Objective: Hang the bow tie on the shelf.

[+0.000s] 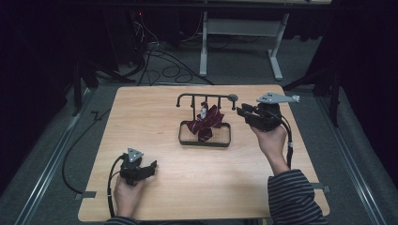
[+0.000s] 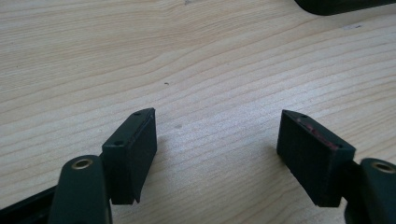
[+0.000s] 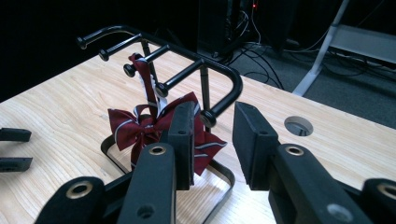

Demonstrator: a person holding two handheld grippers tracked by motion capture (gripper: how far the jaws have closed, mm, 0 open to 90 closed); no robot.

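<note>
Left gripper [image 1: 152, 165] rests idle on the pale wooden table [image 1: 155, 108] at the near edge, jaws spread wide over bare wood, out of the work's way. Farther off, the right gripper [image 3: 212, 135] is raised beside the black metal hook rack [image 1: 206, 97], jaws parted and empty, apparently lined up toward the maroon striped bow tie [image 3: 144, 126], which hangs from a middle hook above the rack's base
</note>
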